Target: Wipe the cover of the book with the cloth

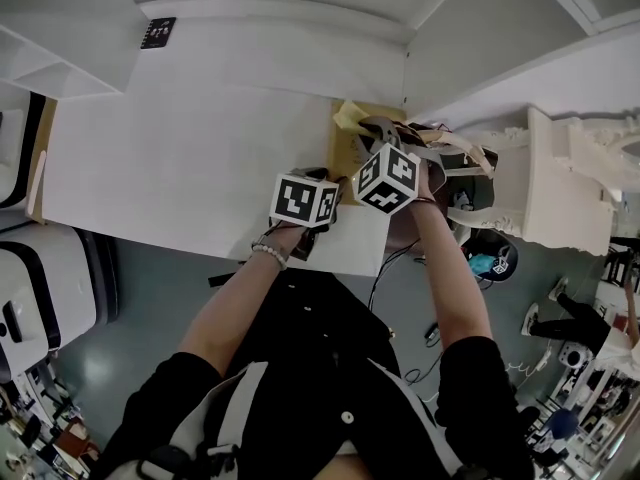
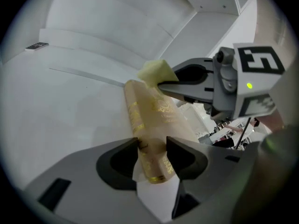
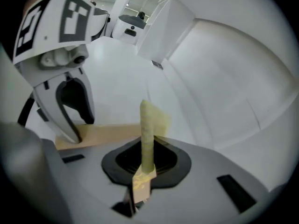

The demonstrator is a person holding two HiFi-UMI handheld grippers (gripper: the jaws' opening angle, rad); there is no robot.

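Observation:
A tan book (image 2: 156, 120) with gold print lies at the right end of the white table (image 1: 180, 168). My left gripper (image 2: 152, 155) is shut on the book's near end, one pad on each side. A folded yellow cloth (image 3: 148, 125) stands pinched in my right gripper (image 3: 142, 169), which is shut on it. In the left gripper view the cloth (image 2: 156, 71) is at the book's far end, touching or just above the cover; I cannot tell which. From the head view, the book (image 1: 350, 143) and cloth (image 1: 350, 116) lie just beyond both marker cubes.
A small black marker card (image 1: 158, 33) lies at the table's far left. An ornate white piece of furniture (image 1: 560, 188) stands right of the table, with dark objects and cables on the floor beside it. White walls close the far side.

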